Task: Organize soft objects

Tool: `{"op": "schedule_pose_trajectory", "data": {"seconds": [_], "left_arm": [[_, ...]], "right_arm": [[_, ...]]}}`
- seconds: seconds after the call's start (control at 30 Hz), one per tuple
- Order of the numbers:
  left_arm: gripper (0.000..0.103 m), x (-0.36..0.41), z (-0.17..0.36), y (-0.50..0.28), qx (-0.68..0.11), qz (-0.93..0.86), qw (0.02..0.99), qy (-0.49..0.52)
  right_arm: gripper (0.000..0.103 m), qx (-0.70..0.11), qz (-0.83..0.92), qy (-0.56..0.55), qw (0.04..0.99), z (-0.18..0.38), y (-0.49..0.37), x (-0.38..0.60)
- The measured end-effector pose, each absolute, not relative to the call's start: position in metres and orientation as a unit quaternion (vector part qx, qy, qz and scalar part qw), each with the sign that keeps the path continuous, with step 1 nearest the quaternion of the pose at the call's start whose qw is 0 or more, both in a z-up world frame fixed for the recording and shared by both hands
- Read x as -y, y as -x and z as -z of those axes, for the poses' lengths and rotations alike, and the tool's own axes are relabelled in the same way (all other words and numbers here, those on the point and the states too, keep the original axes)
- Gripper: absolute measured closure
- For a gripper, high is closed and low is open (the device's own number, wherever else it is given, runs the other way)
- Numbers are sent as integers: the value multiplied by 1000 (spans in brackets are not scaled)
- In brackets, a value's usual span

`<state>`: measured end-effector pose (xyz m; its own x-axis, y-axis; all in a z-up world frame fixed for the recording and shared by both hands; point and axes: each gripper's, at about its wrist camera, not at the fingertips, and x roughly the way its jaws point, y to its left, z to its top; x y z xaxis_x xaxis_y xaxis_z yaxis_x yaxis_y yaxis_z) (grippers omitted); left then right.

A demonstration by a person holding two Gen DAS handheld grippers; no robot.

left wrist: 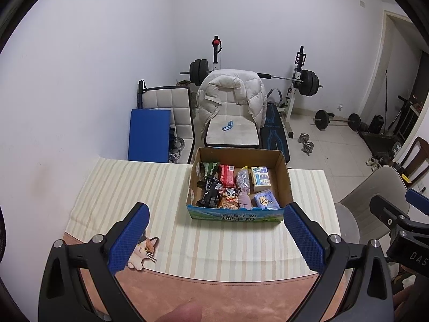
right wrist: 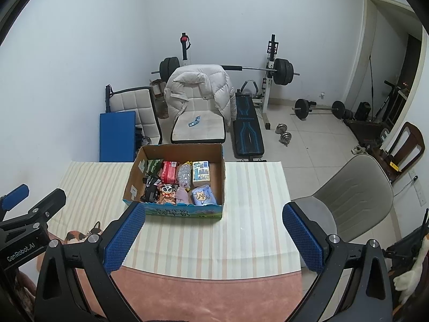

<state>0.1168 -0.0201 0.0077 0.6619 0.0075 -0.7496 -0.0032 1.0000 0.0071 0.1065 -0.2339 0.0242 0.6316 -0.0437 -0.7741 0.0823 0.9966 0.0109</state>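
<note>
**Soft objects all boxed, both tongs empty**

Soft objects (left wrist: 236, 187) packed inside the cardboard box (left wrist: 284, 185) on the striped worktop (left wrist: 120, 185): tissue packs, snack bags, a small plush. Nothing loose on the cloth. Left tongs (left wrist: 214, 237) spread wide, holding nothing; right tongs (right wrist: 213, 237) likewise apart and bare. Box straight ahead of both, long axis across the view, right of centre for the left tongs, left of centre for the right. Roughly equal reach; probably finished.
</note>
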Motion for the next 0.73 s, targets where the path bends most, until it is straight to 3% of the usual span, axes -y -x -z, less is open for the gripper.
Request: {"op": "schedule_pose_trajectory", "data": {"seconds": [0.73], "left_arm": [[0,27,-11,-114,-407,-9,913,-2]], "right_arm": [[0,-425,42,-25,904,-22,-97,239]]}}
